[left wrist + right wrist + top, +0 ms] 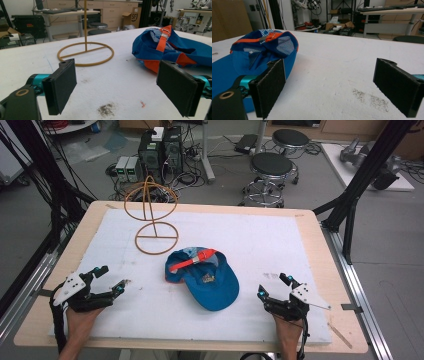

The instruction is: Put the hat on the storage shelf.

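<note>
While your left gripper (110, 279) and right gripper (274, 286) rest wide-jawed | blue cap (210, 280): soft, light | pinch its stiffer brim.

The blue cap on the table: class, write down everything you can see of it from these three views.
The blue cap looks like soft fabric, with orange panels near its rear edge and an orange strap with a metal buckle across the back. A small emblem sits on the front. It lies crumpled and tilted on the white mat, brim toward the person, near the middle and beside the wire stand. Neither gripper touches it.
</note>
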The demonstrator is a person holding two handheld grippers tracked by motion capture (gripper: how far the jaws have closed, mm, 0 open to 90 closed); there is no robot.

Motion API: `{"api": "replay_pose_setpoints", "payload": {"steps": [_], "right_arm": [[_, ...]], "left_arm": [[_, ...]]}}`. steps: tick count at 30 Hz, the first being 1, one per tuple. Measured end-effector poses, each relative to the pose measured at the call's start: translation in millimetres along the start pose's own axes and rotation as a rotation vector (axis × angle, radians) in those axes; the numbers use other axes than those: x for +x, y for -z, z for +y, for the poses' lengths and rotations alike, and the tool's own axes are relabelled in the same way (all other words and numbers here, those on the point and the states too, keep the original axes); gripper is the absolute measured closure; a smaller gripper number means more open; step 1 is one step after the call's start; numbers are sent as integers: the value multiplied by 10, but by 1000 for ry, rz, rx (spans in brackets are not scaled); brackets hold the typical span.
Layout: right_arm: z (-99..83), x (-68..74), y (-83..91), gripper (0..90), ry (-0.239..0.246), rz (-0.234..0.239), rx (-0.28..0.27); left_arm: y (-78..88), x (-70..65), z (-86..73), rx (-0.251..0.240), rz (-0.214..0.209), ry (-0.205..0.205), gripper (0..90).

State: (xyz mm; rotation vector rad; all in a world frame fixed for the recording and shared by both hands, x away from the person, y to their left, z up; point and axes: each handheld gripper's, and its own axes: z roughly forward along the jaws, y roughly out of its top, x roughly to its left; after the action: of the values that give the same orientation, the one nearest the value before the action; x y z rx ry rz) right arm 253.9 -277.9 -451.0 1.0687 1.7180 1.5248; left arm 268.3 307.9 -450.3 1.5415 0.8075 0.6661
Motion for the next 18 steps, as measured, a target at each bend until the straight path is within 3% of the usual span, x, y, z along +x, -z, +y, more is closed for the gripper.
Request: {"api": "replay_pose_setpoints", "payload": {"steps": [6,18], "right_arm": [[0,0,-1,99,1,-1,1],[1,-4,-3,99,3,-1,1]], "left_arm": [[-47,3,58,15,-16,-1,165],[-312,-181,438,64,-91,-51,163]]}}
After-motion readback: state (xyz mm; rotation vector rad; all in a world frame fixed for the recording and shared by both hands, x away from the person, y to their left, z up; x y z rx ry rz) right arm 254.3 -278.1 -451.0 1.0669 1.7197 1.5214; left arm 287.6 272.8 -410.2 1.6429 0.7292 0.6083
